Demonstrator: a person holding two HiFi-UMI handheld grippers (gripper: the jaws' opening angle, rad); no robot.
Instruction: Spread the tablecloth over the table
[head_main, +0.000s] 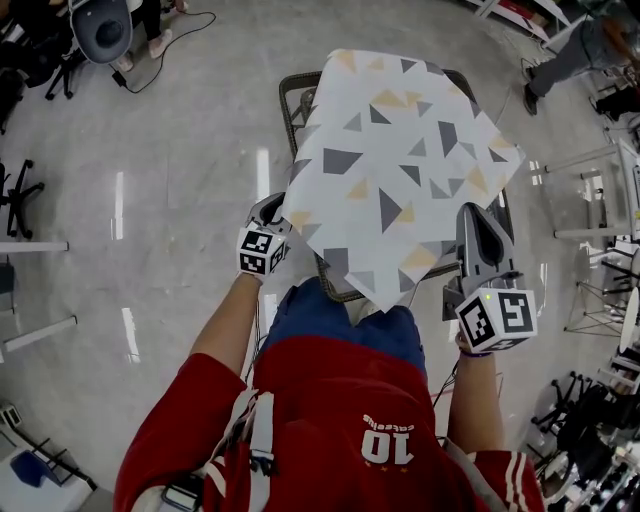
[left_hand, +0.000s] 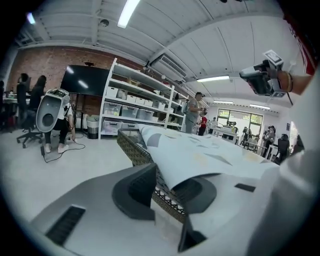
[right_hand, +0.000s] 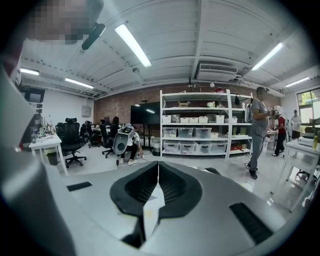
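A white tablecloth (head_main: 395, 160) printed with grey and tan triangles lies skewed over a dark wicker table (head_main: 292, 100), one corner hanging off the near edge. My left gripper (head_main: 275, 210) is at the cloth's left edge. In the left gripper view the jaws (left_hand: 167, 192) stand apart, with the wicker rim (left_hand: 131, 147) between them and the cloth's edge (left_hand: 210, 155) draped above the right jaw, not pinched. My right gripper (head_main: 478, 225) is at the cloth's near right edge. In the right gripper view it (right_hand: 158, 175) is shut, with a strip of cloth (right_hand: 152, 207) clamped between the pads.
A grey rounded machine (head_main: 100, 28) with a floor cable (head_main: 160, 60) stands far left. White shelving with bins (right_hand: 200, 125) lines the back wall. A person (right_hand: 260, 130) stands at the right, office chairs (right_hand: 70, 142) and desks at the left. My legs (head_main: 340, 320) press against the table's near side.
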